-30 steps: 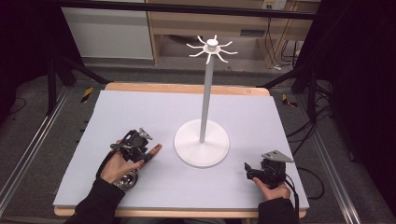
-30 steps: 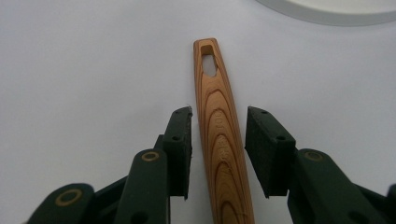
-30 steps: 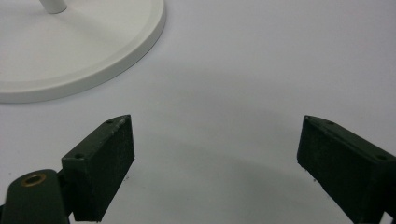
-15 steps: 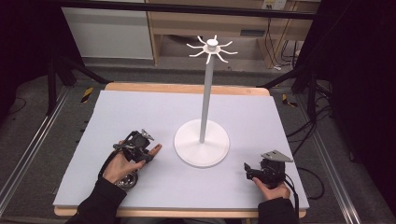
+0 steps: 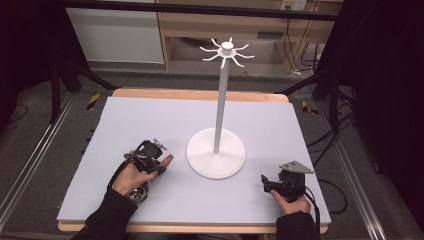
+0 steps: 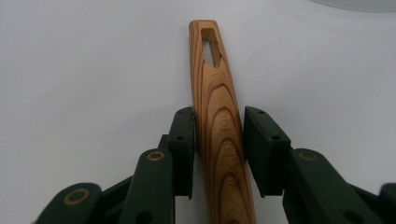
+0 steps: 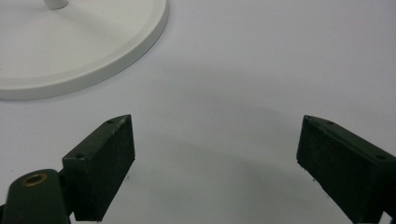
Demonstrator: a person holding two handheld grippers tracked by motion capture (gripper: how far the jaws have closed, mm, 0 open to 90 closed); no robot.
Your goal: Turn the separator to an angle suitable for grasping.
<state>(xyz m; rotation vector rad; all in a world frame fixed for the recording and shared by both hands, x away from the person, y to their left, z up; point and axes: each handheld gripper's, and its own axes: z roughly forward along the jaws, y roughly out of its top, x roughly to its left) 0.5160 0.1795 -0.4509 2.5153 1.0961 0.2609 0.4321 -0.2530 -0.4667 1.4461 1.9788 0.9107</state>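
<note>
From the high view I see my left gripper (image 5: 159, 161) low on the bench (image 5: 125, 125), just left of the white stand (image 5: 216, 159), with a wooden handle (image 5: 168, 159) poking out toward the stand's base. My right gripper (image 5: 266, 181) rests near the bench's front right corner, well apart from the stand.

In the left gripper view the jaws have just been closing and now bracket the wooden handle mid-length; one pad touches the wood, and the other sits close enough that I judge it gripped. The handle lies flat, its slotted end pointing away. It looks stiff, light and smooth, so I'd expect some slip; the thicker middle seems the best hold, leaving the slot free.

In the right gripper view the jaws stand wide apart with nothing between them, stand base ahead.
</note>
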